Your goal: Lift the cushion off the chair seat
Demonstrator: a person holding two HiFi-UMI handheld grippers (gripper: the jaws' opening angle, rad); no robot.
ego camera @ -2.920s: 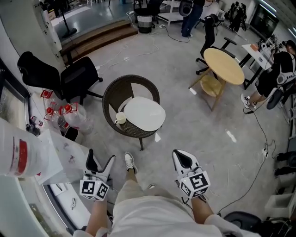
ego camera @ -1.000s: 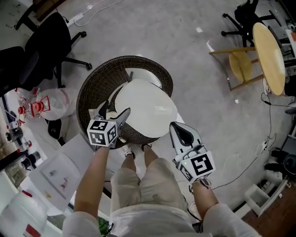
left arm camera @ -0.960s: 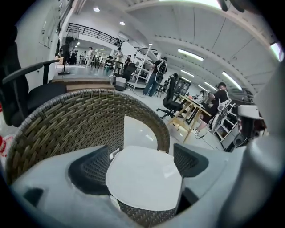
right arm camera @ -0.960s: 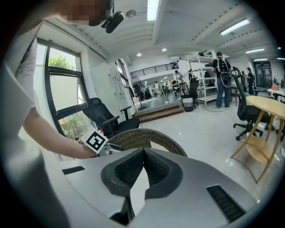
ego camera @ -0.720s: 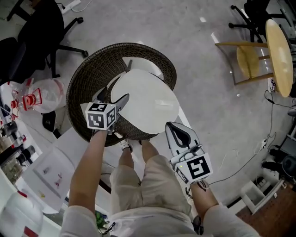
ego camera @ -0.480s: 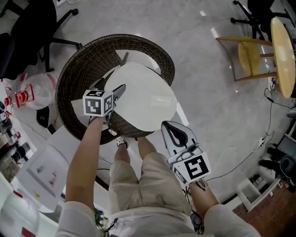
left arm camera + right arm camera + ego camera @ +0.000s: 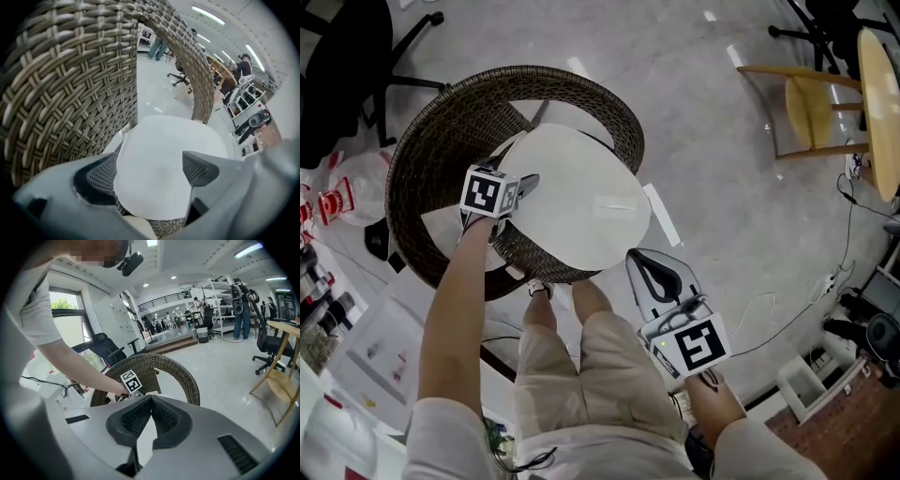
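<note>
the left tool (image 7: 523, 183) had moved forward, from near the person's legs out to the cushion (image 7: 581, 202). its jaws were wide open with the cushion's edge between them, not squeezed yet, so i think the grab was close. the right tool (image 7: 642, 264) was closed on nothing, well back. the cushion was white, round and flat, lying on the woven chair (image 7: 431, 131) just ahead of the left tool.

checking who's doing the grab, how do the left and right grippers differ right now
Left gripper: jaws apart at the cushion edge; right gripper: jaws shut, empty. Left gripper is over the wicker chair; right gripper hangs clear of it, near the person's thigh. Both point toward the chair.
</note>
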